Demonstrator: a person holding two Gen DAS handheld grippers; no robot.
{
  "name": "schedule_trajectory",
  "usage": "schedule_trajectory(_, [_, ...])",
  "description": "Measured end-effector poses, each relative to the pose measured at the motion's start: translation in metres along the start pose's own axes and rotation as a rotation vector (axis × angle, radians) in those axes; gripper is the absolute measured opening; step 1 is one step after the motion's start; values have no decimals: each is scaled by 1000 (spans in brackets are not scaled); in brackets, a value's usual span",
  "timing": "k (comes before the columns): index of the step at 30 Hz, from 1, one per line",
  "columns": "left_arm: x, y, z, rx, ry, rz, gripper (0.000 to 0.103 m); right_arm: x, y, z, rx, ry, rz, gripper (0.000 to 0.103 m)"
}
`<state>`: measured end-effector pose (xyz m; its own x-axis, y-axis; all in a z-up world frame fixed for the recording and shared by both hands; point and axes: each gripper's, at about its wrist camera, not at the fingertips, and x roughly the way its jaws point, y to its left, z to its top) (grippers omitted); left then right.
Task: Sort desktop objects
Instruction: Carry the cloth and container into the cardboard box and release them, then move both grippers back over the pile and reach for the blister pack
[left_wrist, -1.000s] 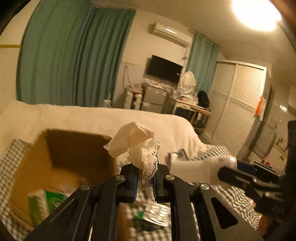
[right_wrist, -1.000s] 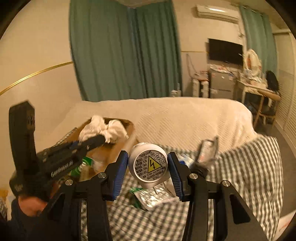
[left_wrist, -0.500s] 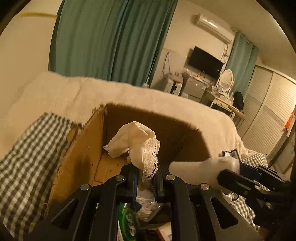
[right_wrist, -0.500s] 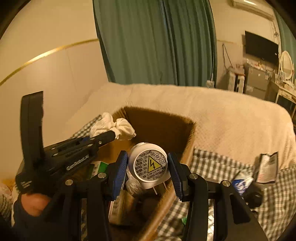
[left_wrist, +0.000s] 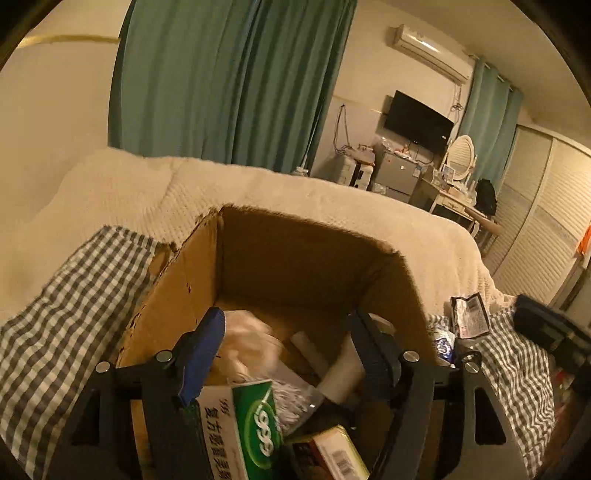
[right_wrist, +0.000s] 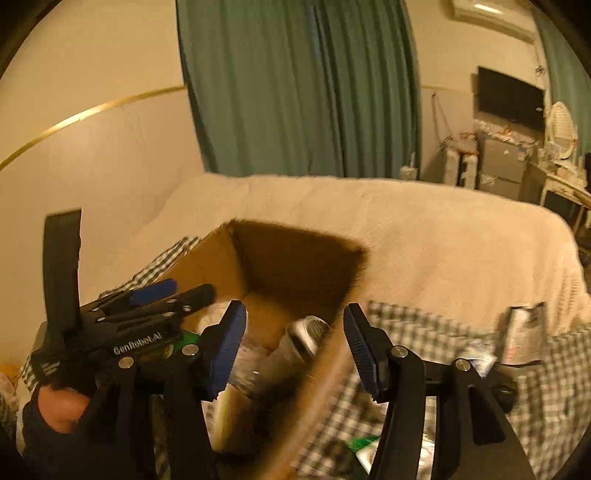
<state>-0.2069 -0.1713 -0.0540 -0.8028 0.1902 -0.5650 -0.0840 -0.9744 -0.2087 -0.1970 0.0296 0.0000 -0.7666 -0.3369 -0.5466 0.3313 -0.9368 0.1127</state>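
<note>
An open cardboard box (left_wrist: 295, 251) stands on the checked cloth; it also shows in the right wrist view (right_wrist: 295, 258). My left gripper (left_wrist: 288, 332) is open and empty over the box. The cream lace cloth (left_wrist: 251, 339) lies inside the box, blurred. My right gripper (right_wrist: 293, 325) is open and empty above the box's right wall. The white round plug adapter (right_wrist: 306, 332) lies tilted inside the box; in the left wrist view it (left_wrist: 343, 373) rests by the right wall. The left gripper (right_wrist: 170, 295) shows at the left of the right wrist view.
A green and white medicine box (left_wrist: 251, 424) and a smaller packet (left_wrist: 332, 454) lie in the box's near end. Foil sachets (left_wrist: 469, 314) and small packets (right_wrist: 524, 328) lie on the checked cloth to the right. A cream blanket (left_wrist: 147, 184) lies behind.
Both grippers opened over the box. The lace cloth dropped from the left one and the plug adapter dropped from the right one; both now lie inside.
</note>
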Motion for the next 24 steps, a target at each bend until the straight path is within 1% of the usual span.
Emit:
schedule_trajectory(2, [-14,-15,-2,23,-24,-5,81,-32,-20,-2,14,-25,-51,55])
schedule_trajectory(3, [-22,-25,-4,39,-36,-22,82,-43,-28,-3,20,-34,-74,56])
schedule_trajectory(6, [-41,-60,-7,85,-57,-64,84,-82,-62,-10,54,-47,-153,58])
schedule_trajectory(8, [-48,-81,-9,99,-51,-89,85,-103,-88,-19,82,-52,-198,58])
schedule_trajectory(10, [-54,-108,-15,118,-34,-136,86,-119,-107,-30,108,-49,-235,58])
schedule_trajectory(12, [-58,-132,-24,145,-18,-177,90,-128,-122,-37,127,-47,-251,58])
schedule_trajectory(14, [-58,-157,-36,179,7,-217,91,-137,-137,-49,150,-41,-261,58])
schedule_trajectory(17, [-45,-188,-56,221,63,-248,91,-141,-150,-65,181,-32,-253,59])
schedule_trajectory(19, [-27,-206,-72,255,104,-260,91,-142,-157,-77,195,-21,-246,59])
schedule_trajectory(21, [-6,-219,-88,298,149,-231,91,-140,-163,-89,202,-8,-237,59])
schedule_trajectory(24, [23,-226,-104,325,201,-202,91,-135,-173,-101,218,10,-232,59])
